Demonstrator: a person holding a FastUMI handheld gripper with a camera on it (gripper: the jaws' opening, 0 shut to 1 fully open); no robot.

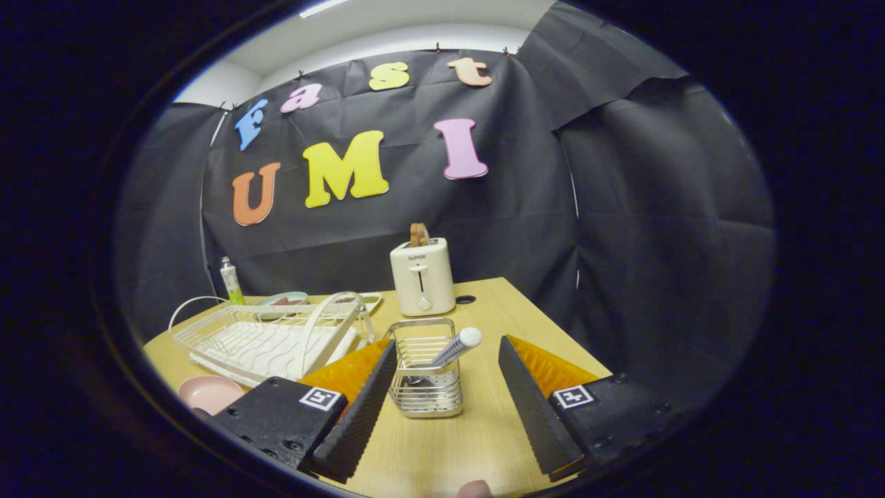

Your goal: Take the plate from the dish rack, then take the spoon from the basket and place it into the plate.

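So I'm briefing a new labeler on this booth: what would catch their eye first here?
The wire basket sits between the open gripper fingers, with the spoon handle sticking up out of it. Beyond it stands a toaster. A white dish rack lies beside the basket, and the pink plate sits on the table in front of the rack.

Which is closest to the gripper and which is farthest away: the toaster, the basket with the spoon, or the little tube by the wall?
The gripper is open.
1. Basket, between the fingers, spoon inside.
2. Toaster, beyond the basket, mid-table.
3. Tube, at the wall behind the dish rack.
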